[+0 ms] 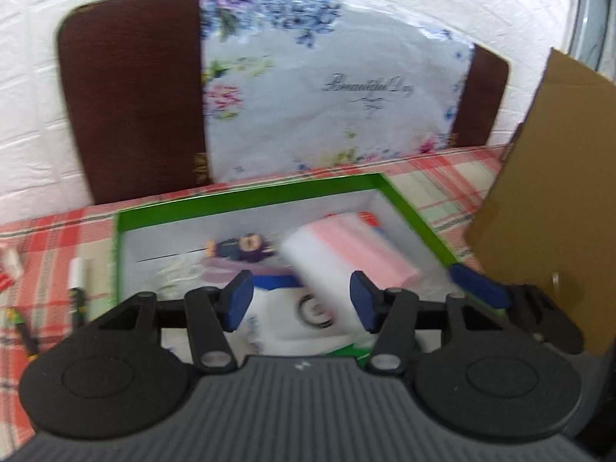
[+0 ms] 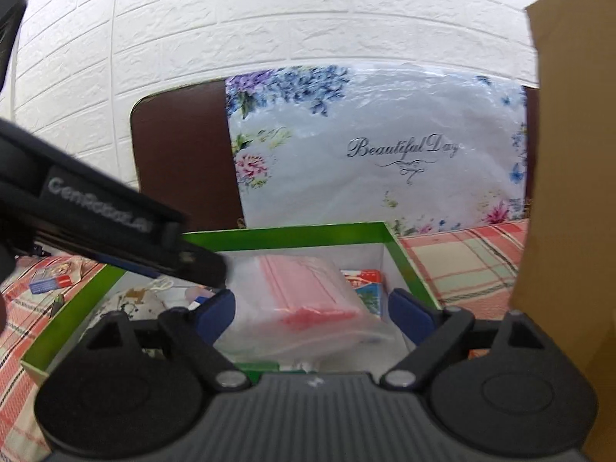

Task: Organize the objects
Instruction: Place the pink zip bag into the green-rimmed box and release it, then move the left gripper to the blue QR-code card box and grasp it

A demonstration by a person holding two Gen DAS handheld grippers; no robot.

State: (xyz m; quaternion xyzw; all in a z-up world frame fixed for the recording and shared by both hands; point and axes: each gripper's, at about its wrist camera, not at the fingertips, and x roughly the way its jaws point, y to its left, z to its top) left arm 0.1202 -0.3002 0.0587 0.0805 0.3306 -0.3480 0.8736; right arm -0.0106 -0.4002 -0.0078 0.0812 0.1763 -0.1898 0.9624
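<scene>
Left gripper [image 1: 302,300]: black linkage arms, blue pads, silver pivot pins, ribbed grey body.
Right gripper [image 2: 312,313]: same build.

home setting, plaid tablecloth [image 2: 462,265]; white brick wall [image 2: 269,19]; floral bag [image 2: 365,154]

Plaid tablecloth [image 2: 462,265], green-rimmed box [image 2: 292,233], markers [image 1: 77,281]

Bright even light, left wrist view motion-blurred (right sharper), fisheye bending at edges
</scene>
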